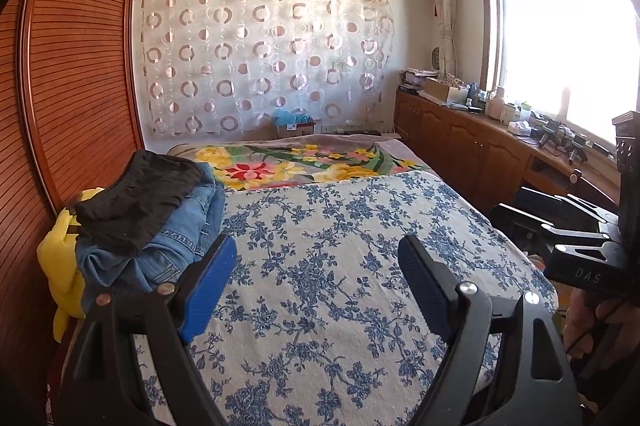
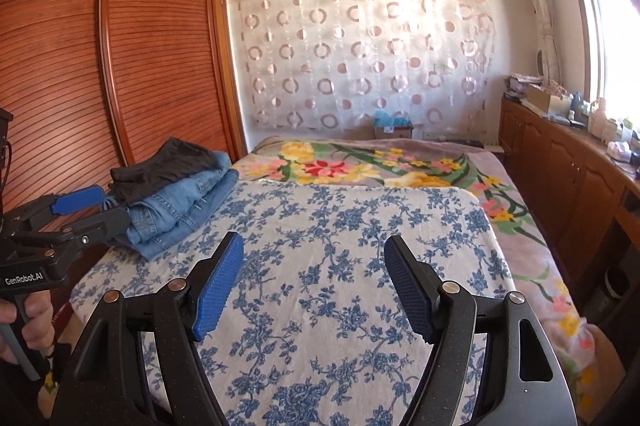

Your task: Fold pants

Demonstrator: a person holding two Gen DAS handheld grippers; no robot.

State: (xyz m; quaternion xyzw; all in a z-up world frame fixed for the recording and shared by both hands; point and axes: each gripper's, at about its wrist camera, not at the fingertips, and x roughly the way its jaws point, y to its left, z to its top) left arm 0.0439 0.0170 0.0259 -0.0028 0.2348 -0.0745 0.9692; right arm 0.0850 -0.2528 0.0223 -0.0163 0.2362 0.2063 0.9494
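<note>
A stack of folded clothes lies at the bed's left edge: dark pants (image 1: pixel 144 198) on top of blue jeans (image 1: pixel 176 242). The same stack shows in the right wrist view, dark pants (image 2: pixel 164 170) over blue jeans (image 2: pixel 180 210). My left gripper (image 1: pixel 318 262) is open and empty, held above the blue-flowered sheet (image 1: pixel 328 286), just right of the stack. My right gripper (image 2: pixel 314 266) is open and empty above the same sheet (image 2: pixel 320 306). The left gripper also shows at the left of the right wrist view (image 2: pixel 92 206), beside the stack.
A yellow cloth (image 1: pixel 60 258) hangs at the bed's left corner. A slatted wooden wardrobe (image 2: pixel 100 66) stands on the left. A flowered blanket (image 2: pixel 360 166) covers the far bed. Wooden cabinets (image 1: pixel 472 142) with clutter run under the window on the right.
</note>
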